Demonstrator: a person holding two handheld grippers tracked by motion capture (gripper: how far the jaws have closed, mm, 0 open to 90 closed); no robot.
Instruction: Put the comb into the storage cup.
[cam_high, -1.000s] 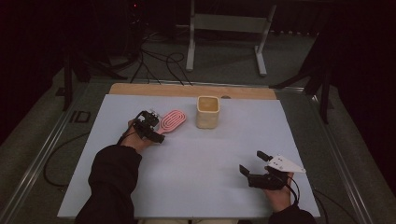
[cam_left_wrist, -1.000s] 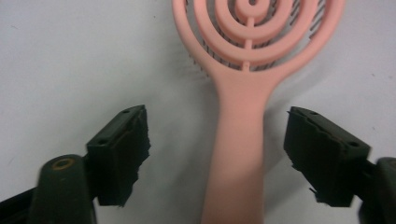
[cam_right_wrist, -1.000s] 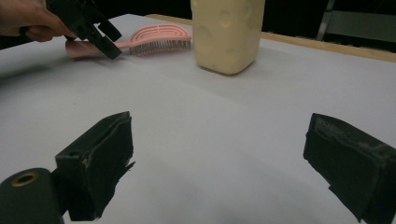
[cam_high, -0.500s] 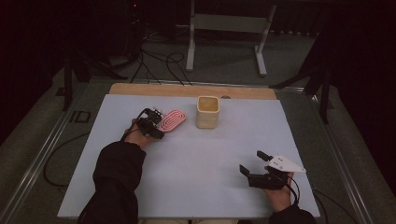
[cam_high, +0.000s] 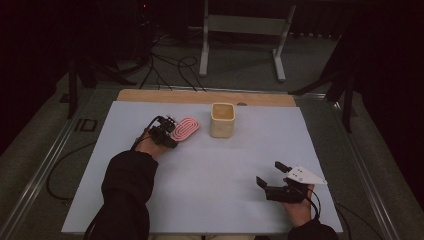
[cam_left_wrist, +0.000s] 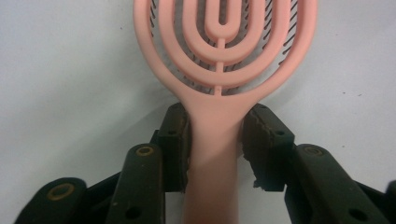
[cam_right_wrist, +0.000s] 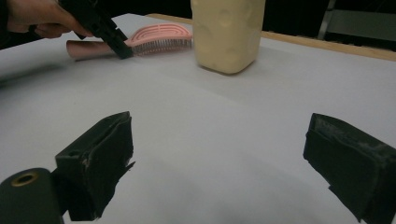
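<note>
The pink plastic hairbrush with a looped openwork head (cam_left_wrist: 219, 51) lies flat just left of the cream square tub (cam_high: 222, 120), its neck between the left gripper (cam_left_wrist: 217, 140), whose jaws have just been closing onto it; light, stiff, probably slippery, best held there; right gripper (cam_right_wrist: 219, 158) gapes empty.

Dim room, evenly lit table (soft shadows); close views slightly blurred.

The cream container (cam_high: 222, 120) is the only upright obstacle on the bench (cam_high: 210, 200). Just left of the container lies the pink brush (cam_high: 185, 128), a narrow bare gap between them. Right of and before the container, open bench allows passage.
</note>
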